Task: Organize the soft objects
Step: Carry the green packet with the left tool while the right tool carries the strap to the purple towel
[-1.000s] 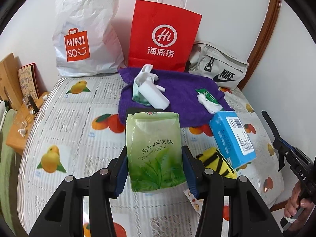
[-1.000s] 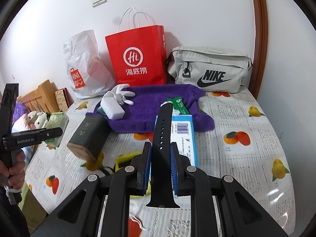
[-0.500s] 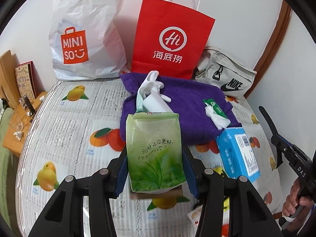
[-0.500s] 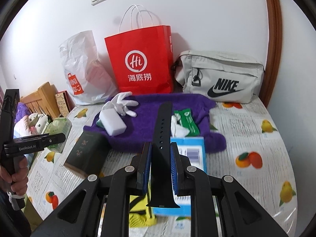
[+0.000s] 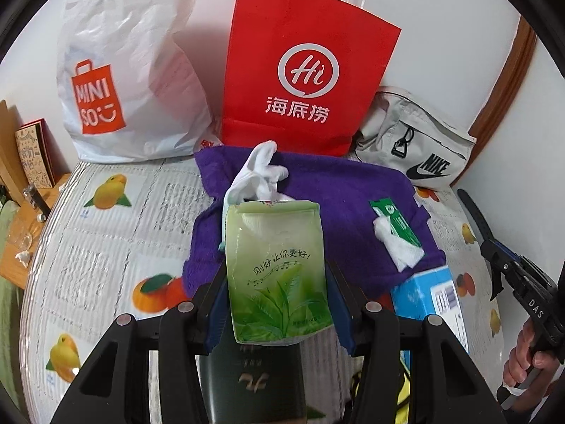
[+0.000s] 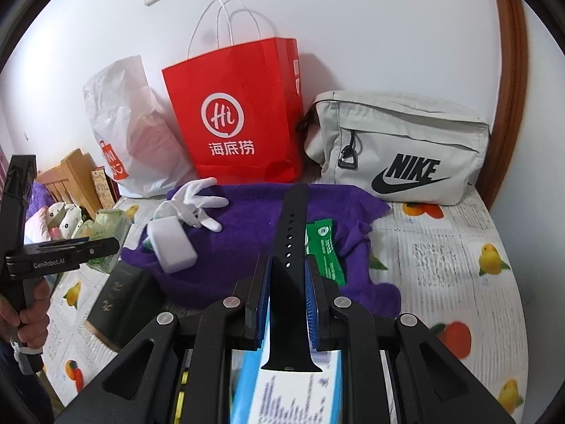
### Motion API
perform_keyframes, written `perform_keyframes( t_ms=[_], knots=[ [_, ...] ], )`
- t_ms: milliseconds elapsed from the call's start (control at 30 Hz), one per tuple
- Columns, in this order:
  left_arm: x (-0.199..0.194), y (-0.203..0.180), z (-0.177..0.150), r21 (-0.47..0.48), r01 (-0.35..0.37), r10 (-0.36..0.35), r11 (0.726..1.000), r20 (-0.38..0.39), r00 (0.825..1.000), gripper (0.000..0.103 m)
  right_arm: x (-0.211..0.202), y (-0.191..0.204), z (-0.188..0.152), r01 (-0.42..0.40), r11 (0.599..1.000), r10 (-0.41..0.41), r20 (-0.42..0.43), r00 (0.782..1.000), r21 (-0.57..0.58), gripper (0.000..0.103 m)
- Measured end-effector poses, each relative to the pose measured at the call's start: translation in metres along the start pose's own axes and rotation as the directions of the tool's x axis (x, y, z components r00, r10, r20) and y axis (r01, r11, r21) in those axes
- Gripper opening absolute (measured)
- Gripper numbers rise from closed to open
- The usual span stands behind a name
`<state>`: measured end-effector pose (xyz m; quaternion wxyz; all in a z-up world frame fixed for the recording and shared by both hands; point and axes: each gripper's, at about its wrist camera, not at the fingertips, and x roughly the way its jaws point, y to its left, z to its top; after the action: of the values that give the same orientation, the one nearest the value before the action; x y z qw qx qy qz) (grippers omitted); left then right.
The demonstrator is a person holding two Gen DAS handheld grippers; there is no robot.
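Left gripper [image 5: 279,295] clamping a soft green tissue pack [image 5: 277,272], leaf print, upright, hanging above the purple towel [image 5: 346,198]. Right gripper [image 6: 287,295] pinching a black perforated watch strap [image 6: 291,247], standing upright over the blue box [image 6: 289,392].

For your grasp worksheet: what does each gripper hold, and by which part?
Left gripper: green tissue pack, by its lower sides. Right gripper: black watch strap, across its wider lower half.
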<state>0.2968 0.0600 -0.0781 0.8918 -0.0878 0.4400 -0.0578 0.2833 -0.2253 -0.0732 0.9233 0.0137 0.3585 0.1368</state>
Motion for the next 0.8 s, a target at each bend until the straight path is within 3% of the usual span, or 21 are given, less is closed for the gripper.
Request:
perform_keyframes(
  t_ms=[633,800],
  knots=[
    [0.069,-0.026,0.042,0.001,-0.009,0.009,1.0,-0.065,0.998,0.048,0.084,-0.03,0.022,-0.043,0.997,0.036,-0.097,0.995,-0.064,0.018],
    [0.089,-0.029,0.048,-0.007,0.013,-0.014,1.0,-0.1,0.995,0.048,0.109,-0.029,0.02,-0.056,0.995,0.042,-0.159,0.986,-0.088,0.018]
  ],
)
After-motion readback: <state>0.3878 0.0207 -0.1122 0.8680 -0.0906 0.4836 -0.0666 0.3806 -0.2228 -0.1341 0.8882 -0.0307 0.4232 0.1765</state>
